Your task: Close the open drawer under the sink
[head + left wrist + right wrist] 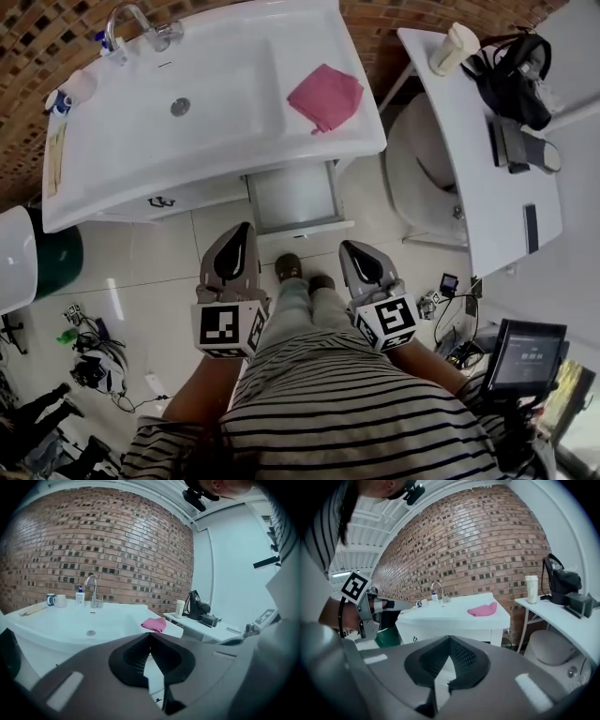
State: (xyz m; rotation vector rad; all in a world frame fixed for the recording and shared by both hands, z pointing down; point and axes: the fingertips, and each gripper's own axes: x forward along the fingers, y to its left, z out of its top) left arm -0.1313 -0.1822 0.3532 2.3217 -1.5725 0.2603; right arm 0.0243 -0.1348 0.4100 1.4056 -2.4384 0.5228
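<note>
The white sink cabinet [216, 150] stands against the brick wall. From its right half a white drawer [292, 195] sticks out, open toward me, with nothing visible inside. Both grippers hang in front of it above the floor, apart from it. My left gripper [242, 231] points at the drawer's left front corner, jaws shut and empty. My right gripper [350, 247] sits just right of the drawer front, also shut and empty. In the left gripper view the left gripper [150, 635] aims at the basin; in the right gripper view the right gripper [449, 638] aims at the cabinet front.
A pink cloth [325, 96] lies on the sink top beside the basin; a faucet [131, 23] stands at the back. A toilet [422, 178] and a white side table [478, 159] with a black bag [516, 66] stand right. A green bin [56, 258] stands left.
</note>
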